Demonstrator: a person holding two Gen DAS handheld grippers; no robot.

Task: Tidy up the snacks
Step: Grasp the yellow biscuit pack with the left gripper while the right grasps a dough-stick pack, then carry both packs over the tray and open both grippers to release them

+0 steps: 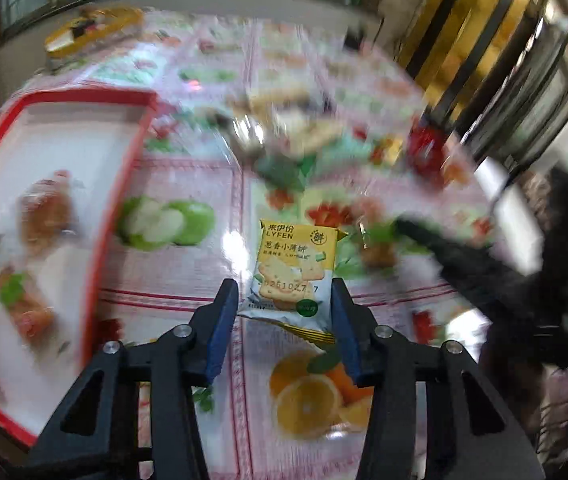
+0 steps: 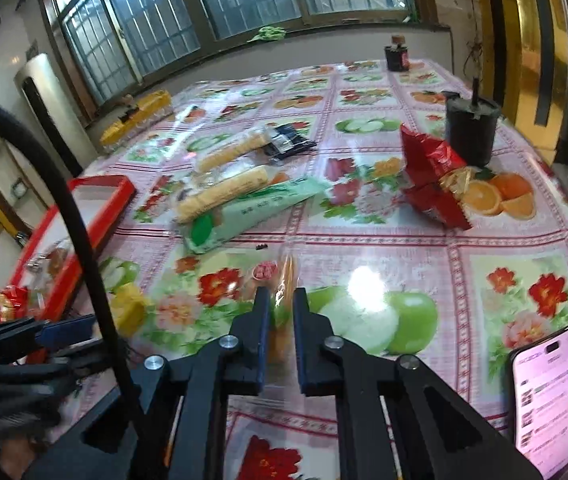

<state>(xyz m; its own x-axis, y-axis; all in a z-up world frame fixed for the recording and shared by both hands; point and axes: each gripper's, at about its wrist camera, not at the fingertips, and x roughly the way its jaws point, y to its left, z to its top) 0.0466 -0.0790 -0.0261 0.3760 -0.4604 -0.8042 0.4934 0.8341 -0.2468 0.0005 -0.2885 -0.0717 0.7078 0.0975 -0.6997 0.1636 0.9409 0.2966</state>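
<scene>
Two tools are at work over the fruit-print tabletop (image 2: pixel 384 248). My left tool (image 1: pixel 286 304) sits low in the middle of its frame, half closed on a yellow cracker packet (image 1: pixel 294 270); both blue pads press the packet's lower sides, and it stands upright between them while everything behind it smears with blur. To the left of that frame lies the red-rimmed tray (image 1: pixel 96 98), with a few wrapped snacks on its white floor. My right tool (image 2: pixel 280 320), low in the centre of its own frame, is closed nearly all the way on a thin clear-wrapped orange snack (image 2: pixel 286 280), which pokes up edge-on between the pads. Beyond it, in the middle of the frame, a green packet (image 2: pixel 244 212) lies with clear packs of yellow wafers (image 2: pixel 224 194) just above it, and a dark blue packet (image 2: pixel 290 140) farther back. Toward the upper right a red snack bag (image 2: pixel 432 168) lies near a black cup (image 2: pixel 472 128). At the lower right edge a lit phone (image 2: pixel 548 400) rests on the tabletop.
</scene>
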